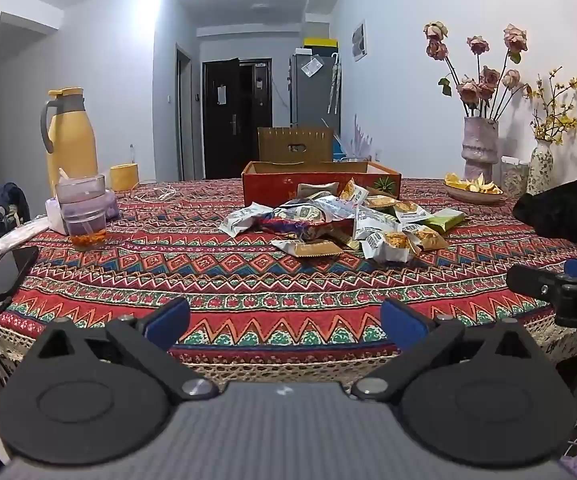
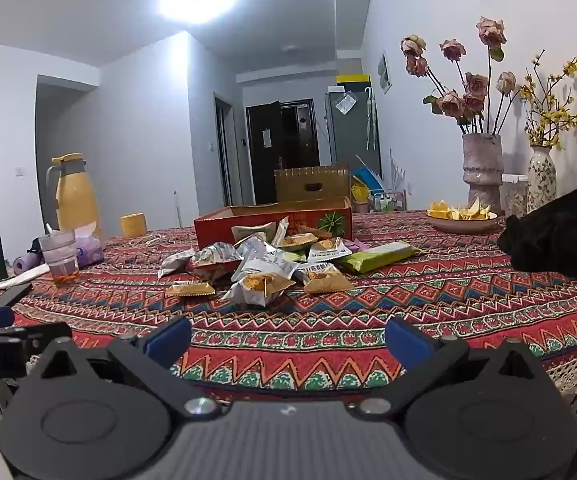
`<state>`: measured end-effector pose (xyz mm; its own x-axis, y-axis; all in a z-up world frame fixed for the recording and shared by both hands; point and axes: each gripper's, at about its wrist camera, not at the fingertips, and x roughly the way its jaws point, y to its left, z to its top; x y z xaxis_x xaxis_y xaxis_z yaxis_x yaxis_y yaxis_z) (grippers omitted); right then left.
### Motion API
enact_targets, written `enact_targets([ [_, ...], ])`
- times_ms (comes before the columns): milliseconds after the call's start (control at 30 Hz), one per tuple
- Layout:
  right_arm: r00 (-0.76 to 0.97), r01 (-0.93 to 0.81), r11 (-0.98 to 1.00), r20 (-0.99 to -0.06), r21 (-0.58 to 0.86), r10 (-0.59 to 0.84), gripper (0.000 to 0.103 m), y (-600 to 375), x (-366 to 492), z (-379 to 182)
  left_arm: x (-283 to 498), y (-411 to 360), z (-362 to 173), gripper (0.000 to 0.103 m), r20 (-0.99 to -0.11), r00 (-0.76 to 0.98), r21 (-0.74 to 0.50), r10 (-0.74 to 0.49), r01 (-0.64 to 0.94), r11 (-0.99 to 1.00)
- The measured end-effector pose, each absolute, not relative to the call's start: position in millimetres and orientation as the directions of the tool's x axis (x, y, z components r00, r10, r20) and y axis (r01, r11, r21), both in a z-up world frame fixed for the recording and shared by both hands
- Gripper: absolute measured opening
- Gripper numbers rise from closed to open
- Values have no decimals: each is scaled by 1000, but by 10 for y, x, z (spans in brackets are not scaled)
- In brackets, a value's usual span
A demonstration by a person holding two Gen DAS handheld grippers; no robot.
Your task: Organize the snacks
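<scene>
A pile of snack packets lies in the middle of the patterned tablecloth, in front of an open red cardboard box. The same pile and box show in the right wrist view. A green packet lies at the pile's right. My left gripper is open and empty above the table's near edge, well short of the pile. My right gripper is open and empty, also near the front edge. Its finger shows at the right of the left wrist view.
A yellow jug, a purple cup and a phone stand at the left. A black bag, a bowl of peel and two flower vases stand at the right. A brown box stands behind the red one.
</scene>
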<state>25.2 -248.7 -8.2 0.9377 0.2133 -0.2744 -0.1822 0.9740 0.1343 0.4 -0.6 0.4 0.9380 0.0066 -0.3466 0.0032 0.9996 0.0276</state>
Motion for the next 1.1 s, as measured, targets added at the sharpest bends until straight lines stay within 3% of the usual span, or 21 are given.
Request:
enact_targets([
  [1100, 938, -173, 977, -282, 123, 202, 103, -2500, 246, -91, -17, -36, -10, 103, -342, 939, 15, -33, 41, 999],
])
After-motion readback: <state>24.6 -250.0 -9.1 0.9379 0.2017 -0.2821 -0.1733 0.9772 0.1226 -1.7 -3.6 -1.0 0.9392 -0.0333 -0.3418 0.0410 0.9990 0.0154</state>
